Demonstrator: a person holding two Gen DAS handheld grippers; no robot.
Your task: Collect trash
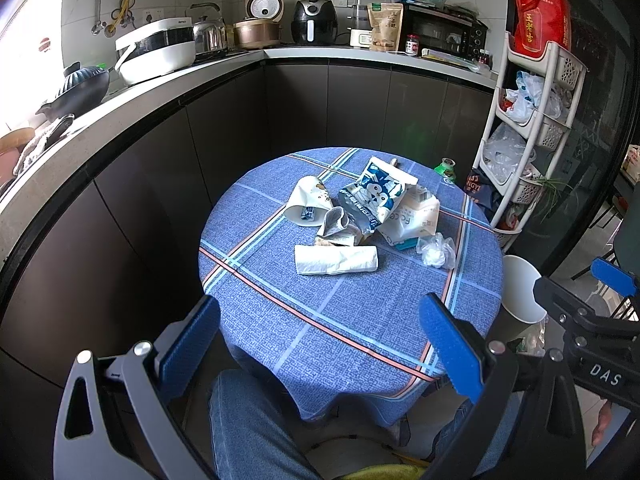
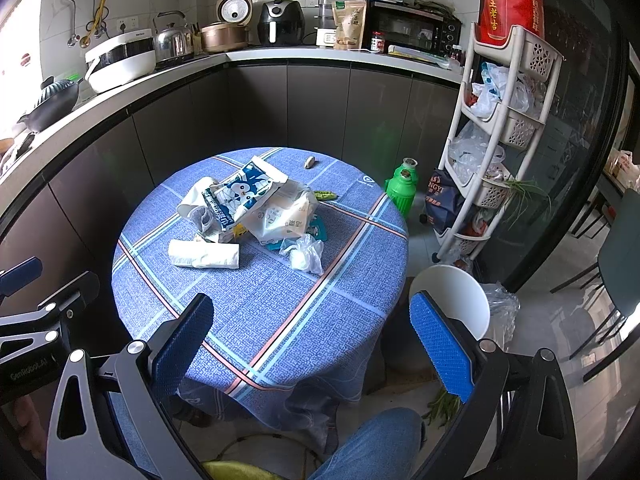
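A pile of trash lies in the middle of the round table with the blue plaid cloth (image 1: 360,320) (image 2: 280,300). It holds a blue-and-white snack bag (image 1: 374,196) (image 2: 244,196), a tipped paper cup (image 1: 306,200), a white plastic packet (image 1: 412,216) (image 2: 288,216), a rolled white bag (image 1: 336,259) (image 2: 204,255) and a crumpled clear bag (image 1: 436,250) (image 2: 306,252). My left gripper (image 1: 320,340) is open and empty above the table's near edge. My right gripper (image 2: 312,340) is open and empty above the near right edge.
A white bin (image 2: 452,300) (image 1: 522,292) with a clear liner stands on the floor right of the table. A green thermos (image 2: 402,188), a white basket rack (image 2: 500,140) and dark kitchen cabinets (image 1: 280,120) surround the table. A pea pod (image 2: 325,195) lies on the cloth.
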